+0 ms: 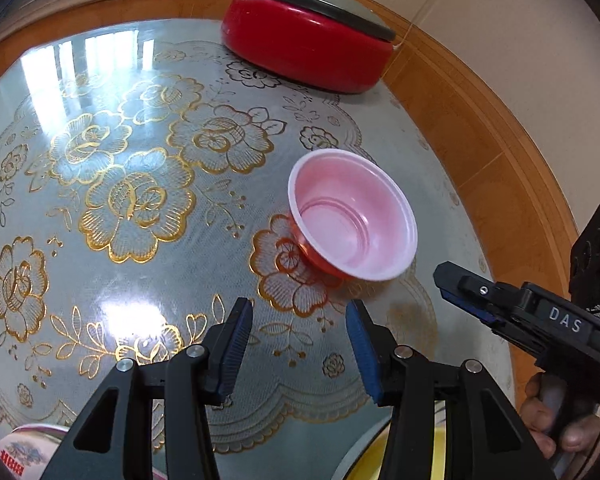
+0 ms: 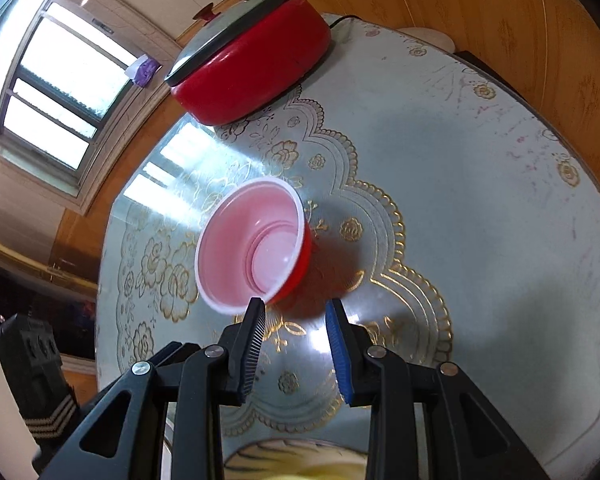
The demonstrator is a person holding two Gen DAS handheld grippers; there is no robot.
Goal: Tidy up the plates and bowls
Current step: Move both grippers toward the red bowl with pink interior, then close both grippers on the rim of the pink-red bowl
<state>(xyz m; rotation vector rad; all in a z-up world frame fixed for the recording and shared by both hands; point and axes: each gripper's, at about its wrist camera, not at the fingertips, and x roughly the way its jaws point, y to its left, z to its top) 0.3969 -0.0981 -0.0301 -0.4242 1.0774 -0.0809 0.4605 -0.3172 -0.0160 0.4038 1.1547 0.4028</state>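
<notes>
A red plastic bowl (image 1: 352, 216) with a pink inside and a white rim stands upright on the flowered tablecloth (image 1: 148, 184). It also shows in the right wrist view (image 2: 256, 246). My left gripper (image 1: 300, 312) is open and empty, just short of the bowl. My right gripper (image 2: 296, 308) is open and empty, its left fingertip close to the bowl's near rim. The right gripper also shows from the side in the left wrist view (image 1: 460, 288). A yellow dish (image 1: 380, 456) lies under the left gripper, mostly hidden.
A red electric pot (image 1: 312, 36) with a grey lid stands at the far table edge, also in the right wrist view (image 2: 252, 60). A printed white bowl (image 1: 24, 452) sits at the near left. The wooden wall (image 1: 480, 140) runs along the right.
</notes>
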